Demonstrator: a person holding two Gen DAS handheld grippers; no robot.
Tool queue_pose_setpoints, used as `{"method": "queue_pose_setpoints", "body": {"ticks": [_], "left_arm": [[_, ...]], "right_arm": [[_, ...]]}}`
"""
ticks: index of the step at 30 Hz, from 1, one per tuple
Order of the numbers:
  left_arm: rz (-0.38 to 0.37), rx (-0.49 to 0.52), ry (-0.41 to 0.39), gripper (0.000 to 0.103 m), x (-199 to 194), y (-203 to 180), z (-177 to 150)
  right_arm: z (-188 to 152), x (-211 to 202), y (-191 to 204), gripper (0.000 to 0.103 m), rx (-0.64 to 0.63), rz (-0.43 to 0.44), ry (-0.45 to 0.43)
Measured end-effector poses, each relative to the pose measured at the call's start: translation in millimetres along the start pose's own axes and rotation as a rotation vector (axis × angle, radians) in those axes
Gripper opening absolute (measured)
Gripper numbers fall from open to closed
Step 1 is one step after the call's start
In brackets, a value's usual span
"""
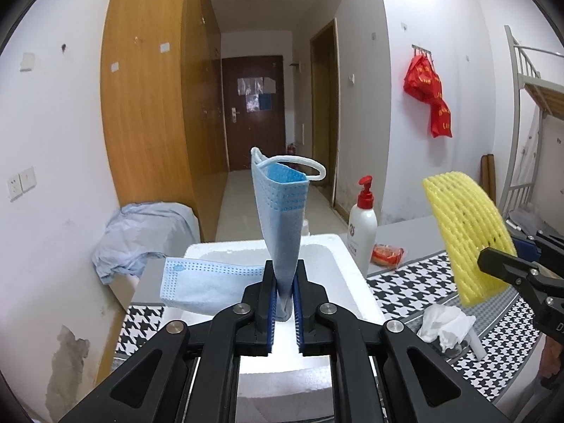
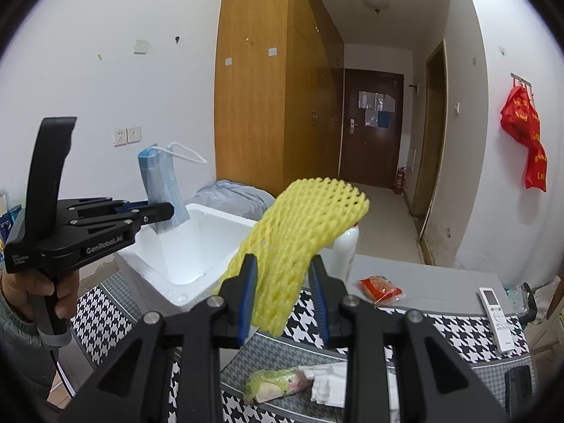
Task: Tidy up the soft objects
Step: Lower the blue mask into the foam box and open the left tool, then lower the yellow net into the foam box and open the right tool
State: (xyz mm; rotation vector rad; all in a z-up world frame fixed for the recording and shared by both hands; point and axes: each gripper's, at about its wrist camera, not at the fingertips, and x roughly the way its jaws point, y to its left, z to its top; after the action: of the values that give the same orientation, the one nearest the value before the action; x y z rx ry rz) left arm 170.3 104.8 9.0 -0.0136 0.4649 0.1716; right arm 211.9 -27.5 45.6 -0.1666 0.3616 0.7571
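Note:
My left gripper [image 1: 285, 268] is shut on a blue face mask [image 1: 282, 208], which stands upright between the pads with its white ear loop on top. It hovers over an open white foam box [image 1: 340, 257]. A second blue mask [image 1: 211, 285] drapes over the box's left rim. In the right wrist view, my right gripper [image 2: 283, 261] is shut on a yellow foam net sleeve [image 2: 299, 225], held tilted above the table, right of the foam box [image 2: 211, 209]. That view also shows the left gripper [image 2: 169, 211] with the face mask [image 2: 158, 176], held by a hand [image 2: 53, 292].
A houndstooth cloth [image 2: 440, 324] covers the table. On it are a white pump bottle [image 1: 363, 225], a red snack packet [image 2: 380, 289], crumpled white tissue [image 1: 444, 324], a green packet [image 2: 275, 384] and a white remote [image 2: 495, 312]. A pale blue cloth heap [image 1: 141, 232] lies behind the box.

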Motion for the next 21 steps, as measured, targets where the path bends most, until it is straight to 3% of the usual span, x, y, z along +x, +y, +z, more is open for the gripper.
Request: {"method": "queue_pose_setpoints", "body": {"ticks": [1,2,3,6,9,21], "left_arm": [[-0.001,-0.001,0.006,0.017,1.9,0.6,-0.4],[0.002,-0.001,0.009,0.028,3.5,1.3,-1.4],[0.008,-0.001,0.009,0.047,4.5,1.9,-2.3],[0.027,-0.020,-0.009,0.085,1.2,5.5,-4.2],[0.046,-0.031,-0.031,0.098,-3.8,9.8,-5.1],[0.094,-0.058,-0.065,0.102,-24.2,22.9,-14.0]], "right_arm": [[1.2,0.3,0.9,0.034,0.001,-0.003,0.001],[1.7,0.8,0.8,0.034,0.003,-0.007,0.002],[2.3,1.8,0.8,0.034,0.005,-0.010,0.004],[3.3,4.0,2.0,0.034,0.007,-0.015,0.008],[4.2,6.0,4.3,0.034,0.007,-0.016,0.010],[7.8,13.3,9.8,0.034,-0.008,0.000,0.017]]}}
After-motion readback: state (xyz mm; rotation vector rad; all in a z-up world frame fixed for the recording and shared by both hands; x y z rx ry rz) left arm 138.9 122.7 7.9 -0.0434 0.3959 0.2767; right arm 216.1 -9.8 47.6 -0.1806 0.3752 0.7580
